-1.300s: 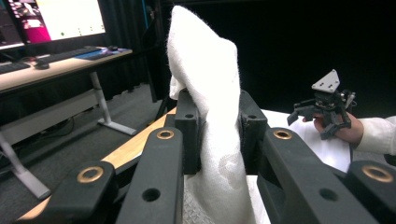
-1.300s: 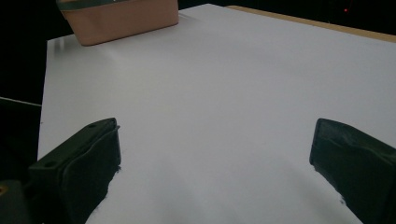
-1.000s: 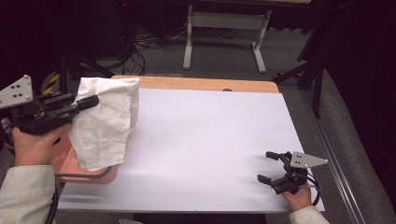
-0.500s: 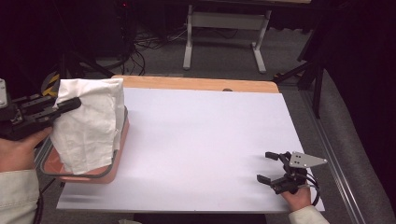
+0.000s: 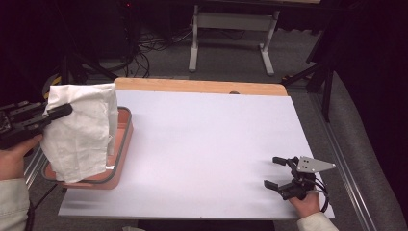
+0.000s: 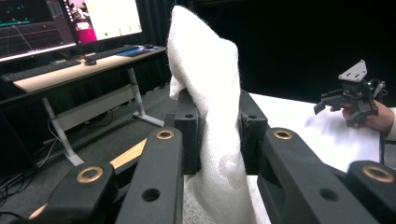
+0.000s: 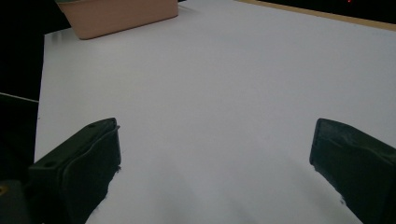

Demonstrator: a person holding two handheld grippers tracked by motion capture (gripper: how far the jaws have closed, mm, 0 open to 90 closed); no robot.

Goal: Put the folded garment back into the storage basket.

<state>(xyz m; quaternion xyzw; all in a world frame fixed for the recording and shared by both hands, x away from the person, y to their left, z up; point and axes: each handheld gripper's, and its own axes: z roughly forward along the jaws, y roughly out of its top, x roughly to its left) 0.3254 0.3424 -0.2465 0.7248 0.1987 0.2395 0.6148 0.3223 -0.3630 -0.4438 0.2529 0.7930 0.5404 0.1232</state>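
A white cloth [image 5: 82, 130] hangs from my left gripper [image 5: 60, 111] at the table's left edge, draping down over a salmon-pink tray [image 5: 122, 139]. In the left gripper view the cloth [image 6: 210, 107] is pinched between the two black jaws, so my left gripper [image 6: 217, 121] is shut on it. My right gripper [image 5: 275, 172] rests on the white table near the front right corner, jaws wide apart. In the right gripper view my right gripper [image 7: 215, 163] has only bare table between its fingers [image 7: 88, 154].
The white table top [image 5: 207, 144] has a wooden strip along its far edge [image 5: 202, 85]. The tray [image 7: 121, 14] shows at the top left of the right gripper view. Beyond the table stand a desk frame [image 5: 231, 29], cables and dark floor.
My left gripper has carried the cloth toward the table's left edge and slightly down, so it now hangs over the left part of the tray. The right gripper has stayed put.
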